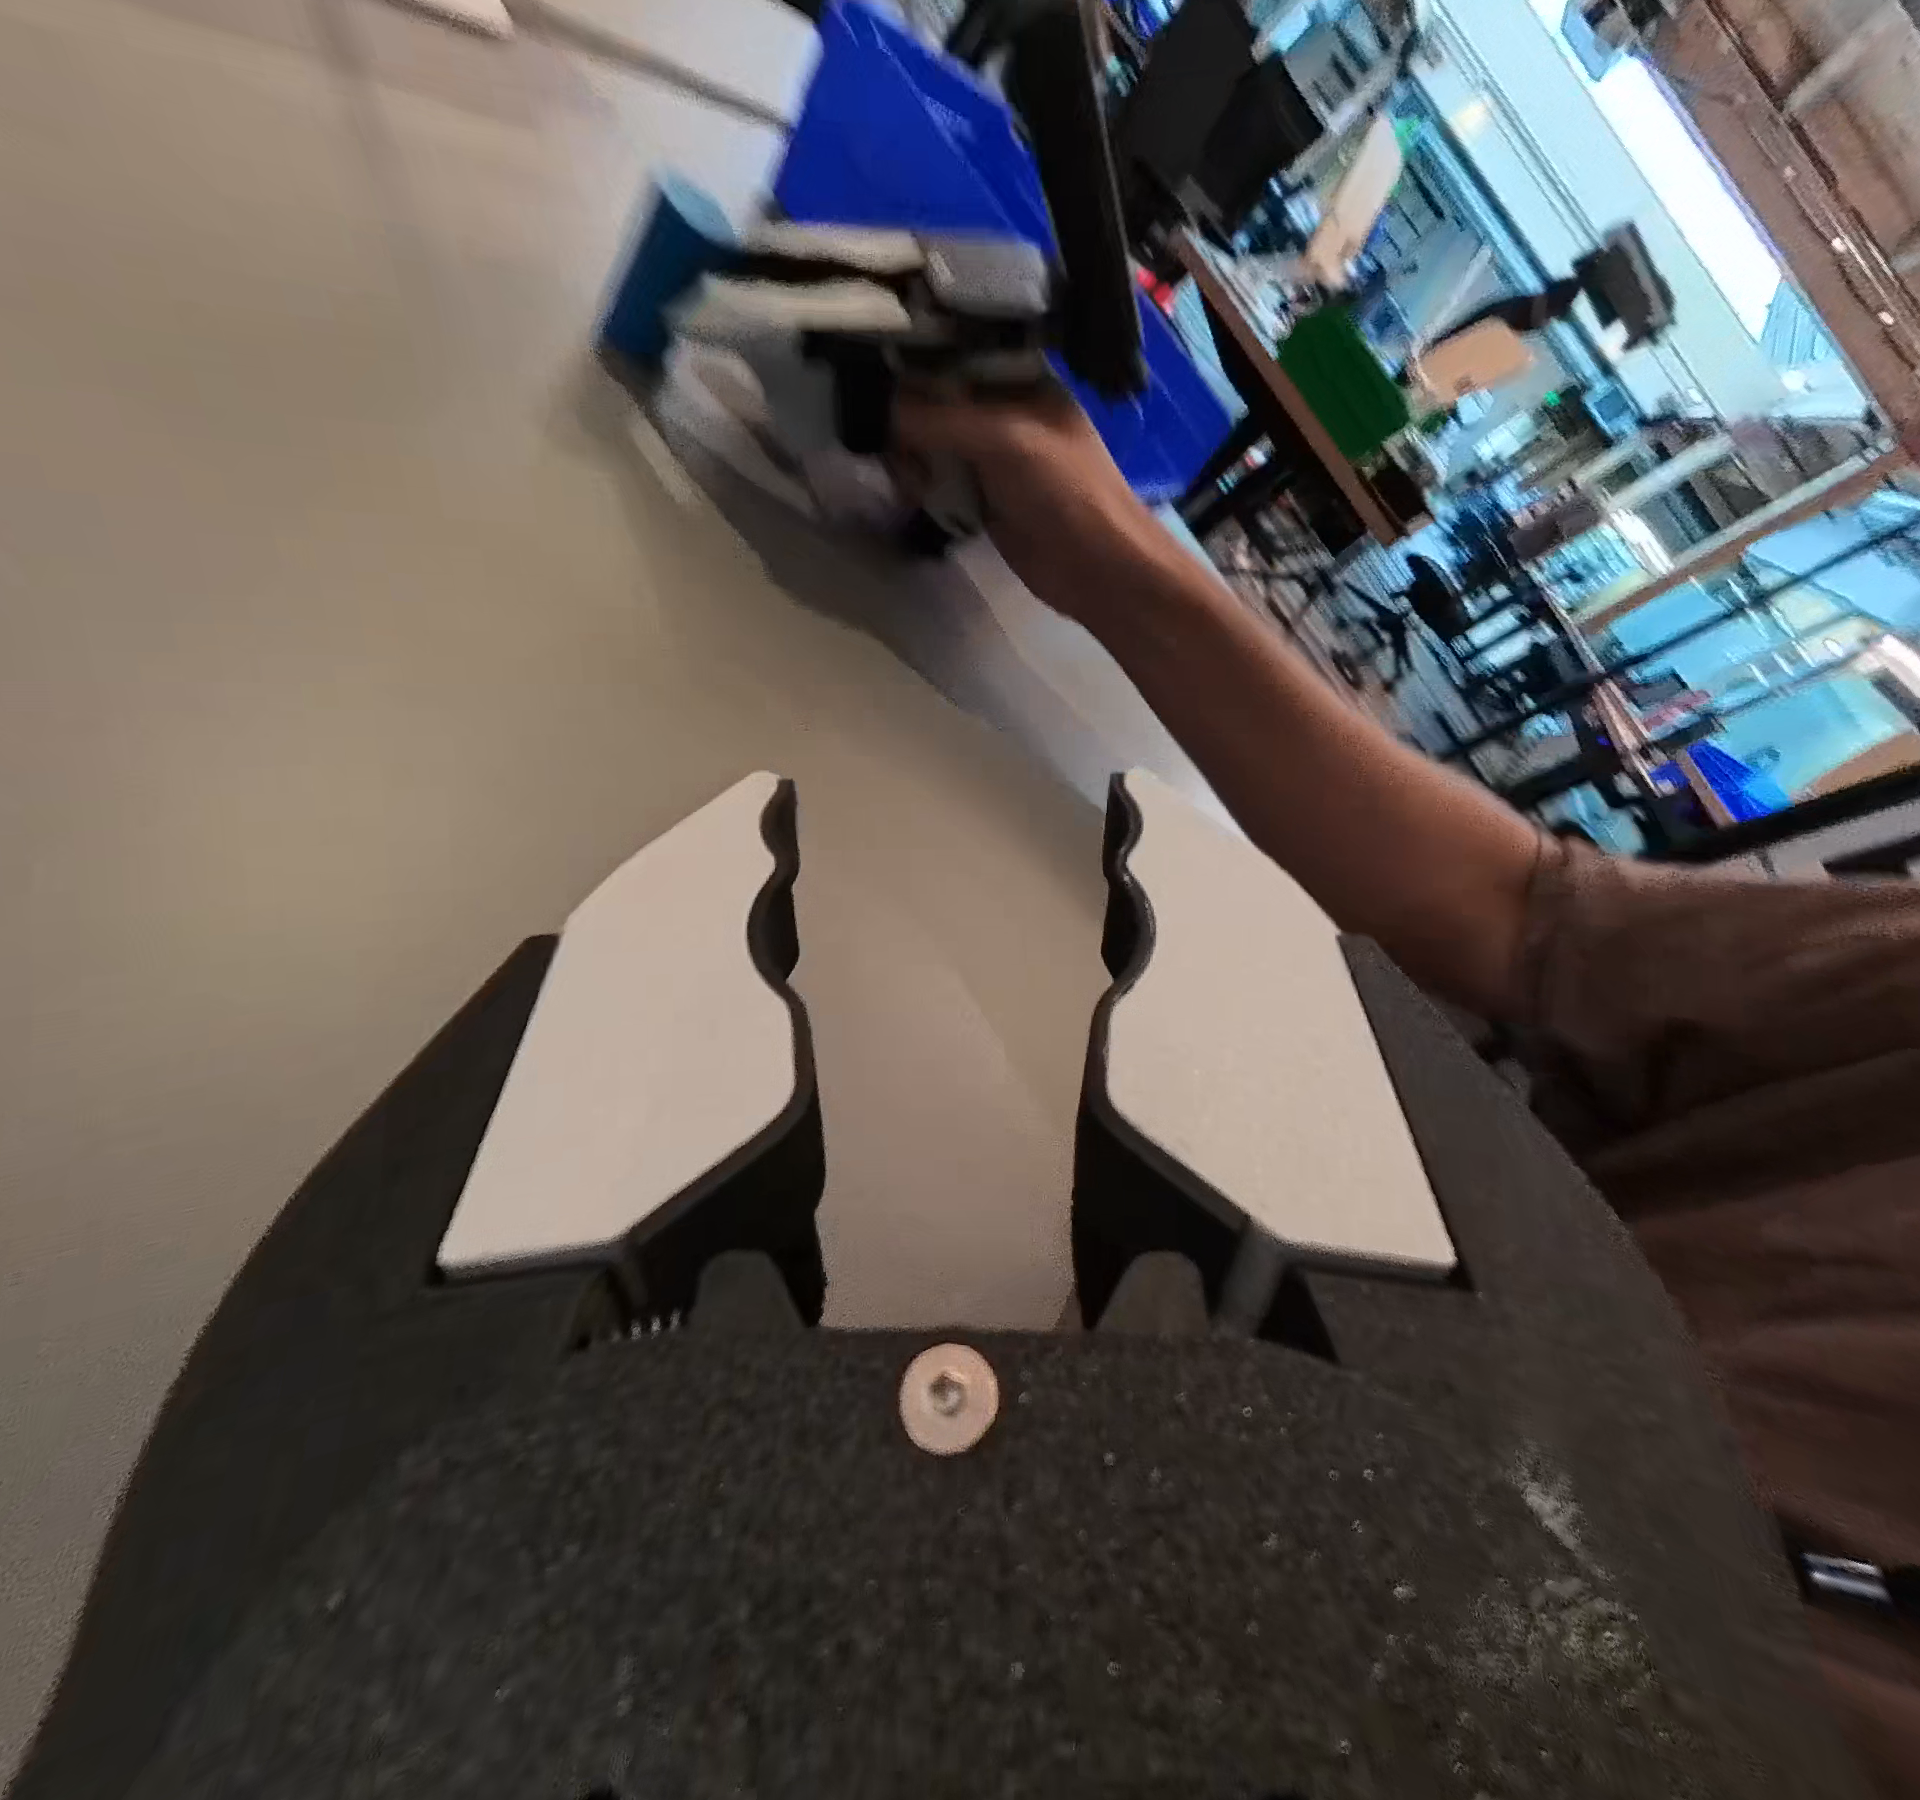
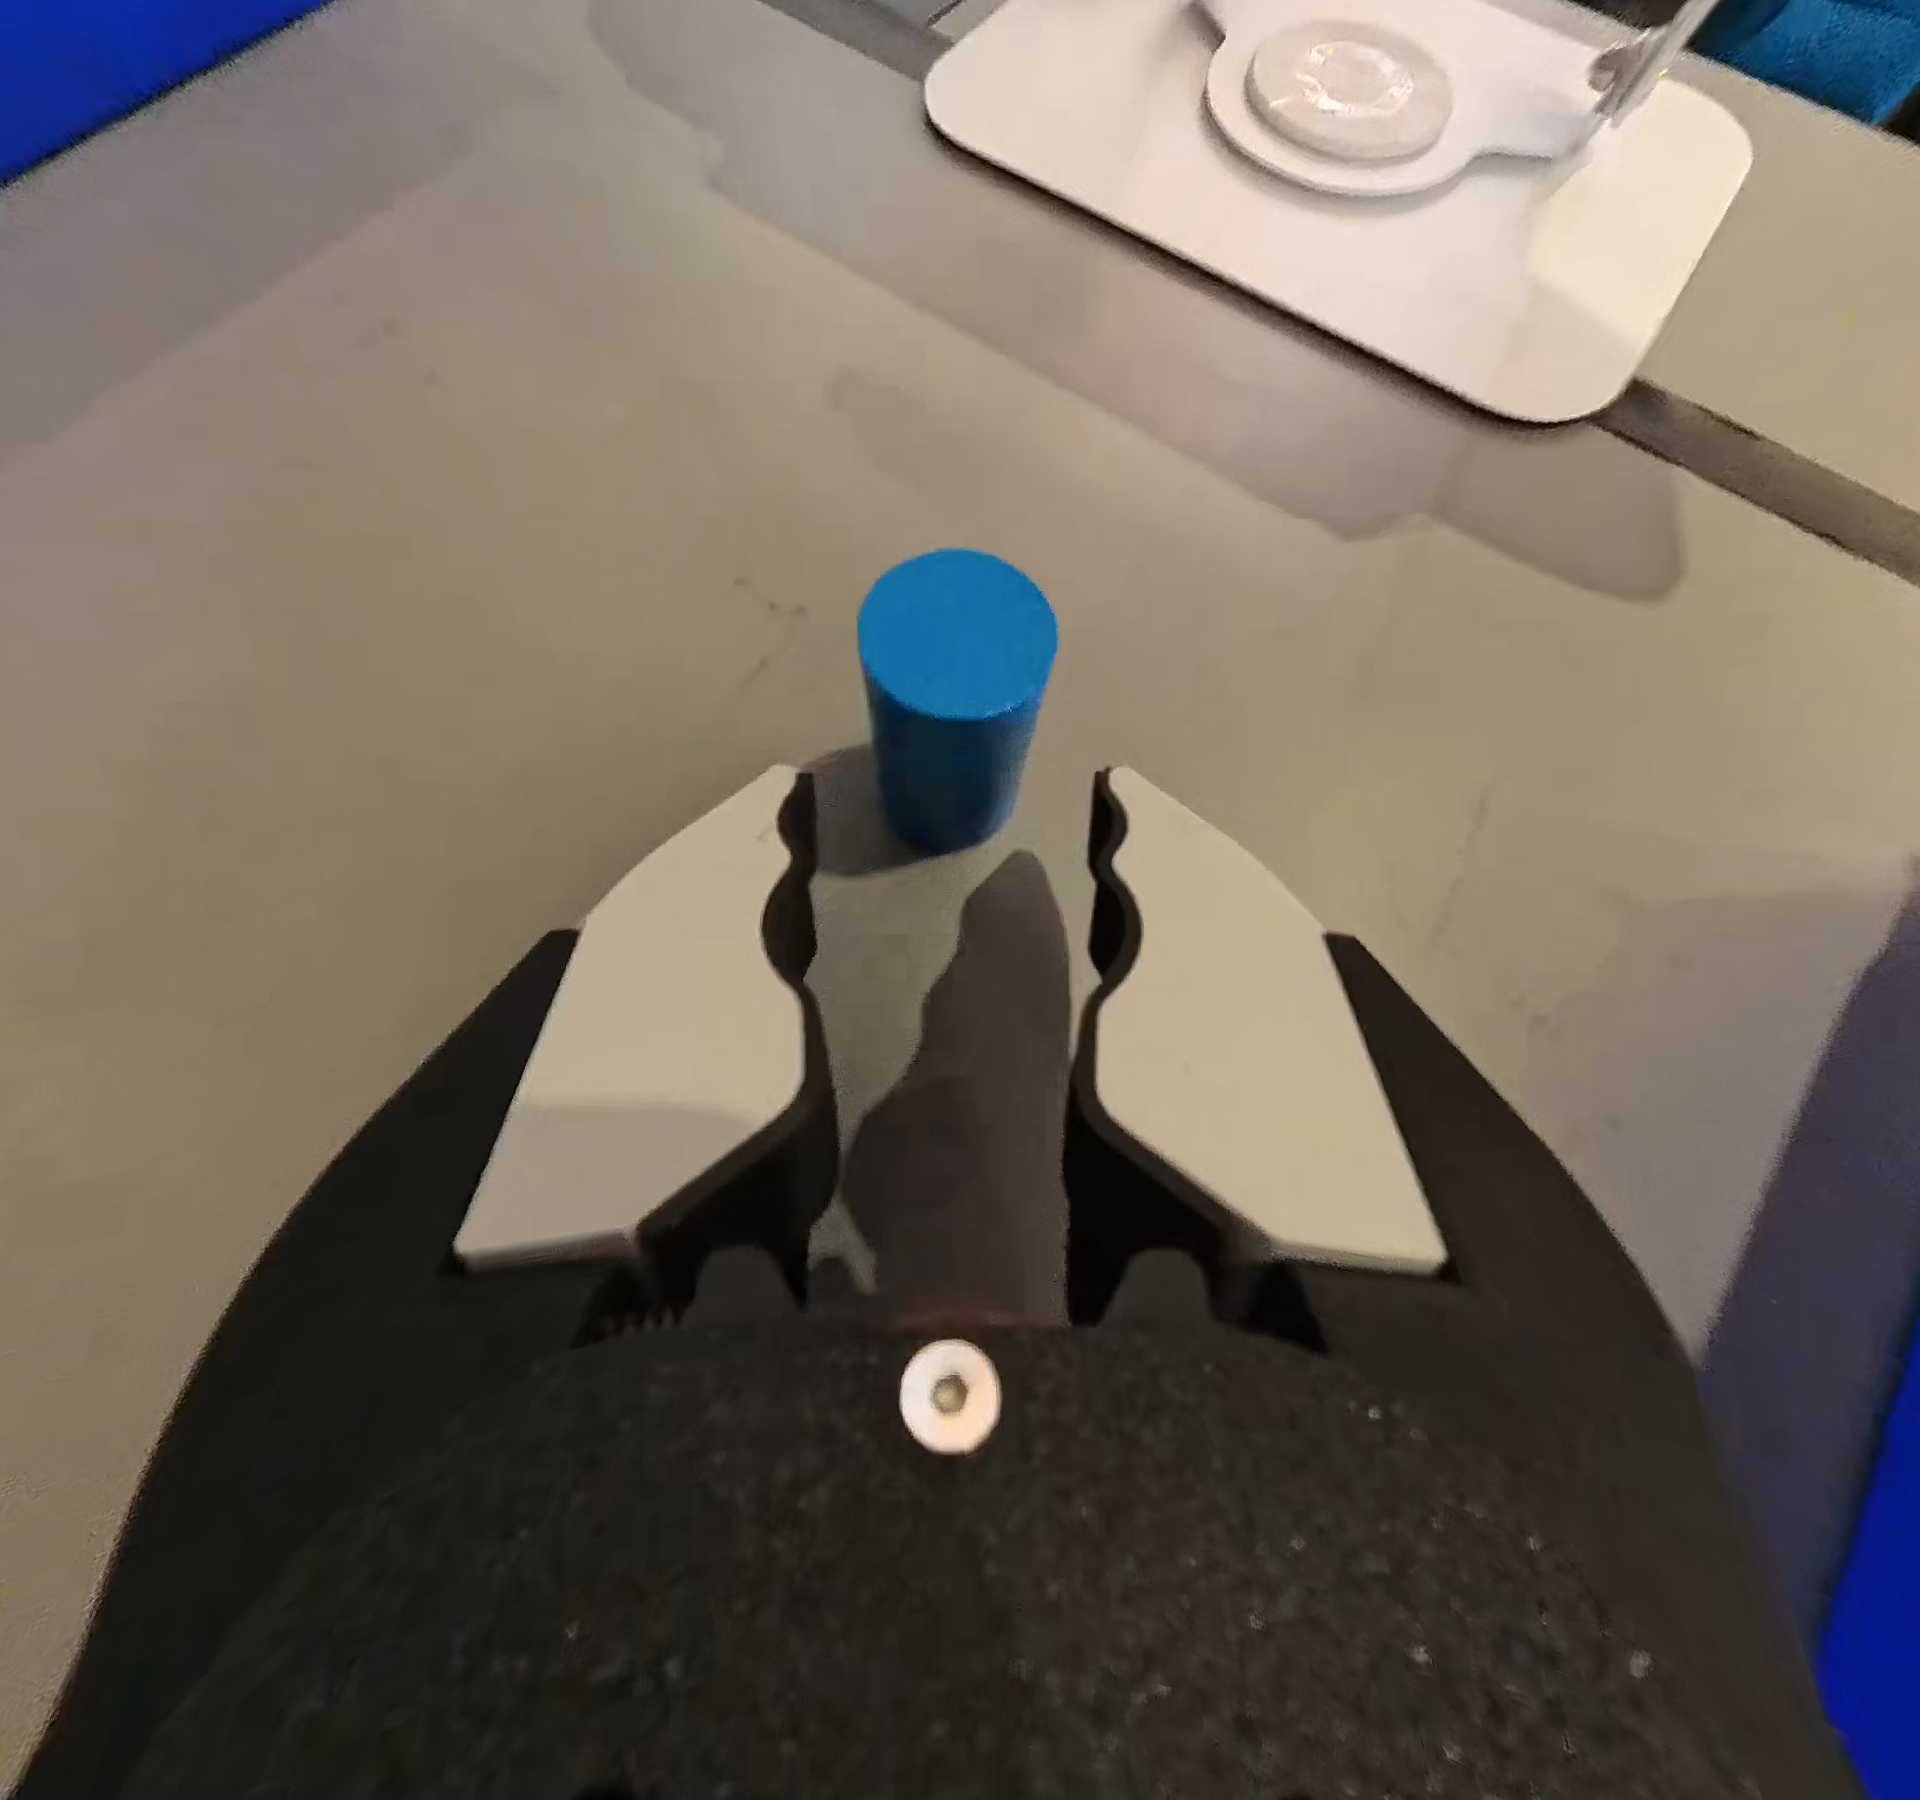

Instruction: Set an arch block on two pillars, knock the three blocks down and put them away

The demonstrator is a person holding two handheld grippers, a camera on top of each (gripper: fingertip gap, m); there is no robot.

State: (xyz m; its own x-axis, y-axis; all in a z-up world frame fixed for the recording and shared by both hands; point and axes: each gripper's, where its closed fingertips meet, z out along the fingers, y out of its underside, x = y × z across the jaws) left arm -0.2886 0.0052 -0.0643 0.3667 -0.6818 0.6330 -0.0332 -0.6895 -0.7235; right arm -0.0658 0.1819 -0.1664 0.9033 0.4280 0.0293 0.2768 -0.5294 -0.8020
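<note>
Right claw: fingers apart, gripping nothing, hovering over the table and angled down at it.
Blue cylinder block: upright on the table, just beyond the right claw's fingertips and slightly left of the midline of the gap; not touching either finger.
Room around the block: bare grey tabletop to left, right and behind; nothing crowding it.
Monitor stand base: flat white plate with rounded corners, well beyond the block at upper right, lying across a dark seam in the table; chrome neck rising from it.
Blue bin corner: upper left, well apart from the block.
Blue edge at right: blurred strip along the frame border; cannot tell what it is.
Left claw: fingers apart, empty, held over open tabletop with nothing between or just ahead of the tips.
Right claw from the left wrist view: blurred, farther off, held by a hand on a bare forearm; something blue beside its tips, too smeared to identify.
Blue bin, left wrist view: beyond that claw, near the table's far edge.
Table edge: running diagonally at right, with workbenches and glass walls beyond.
Arch and second pillar: not identifiable in either view.
</note>
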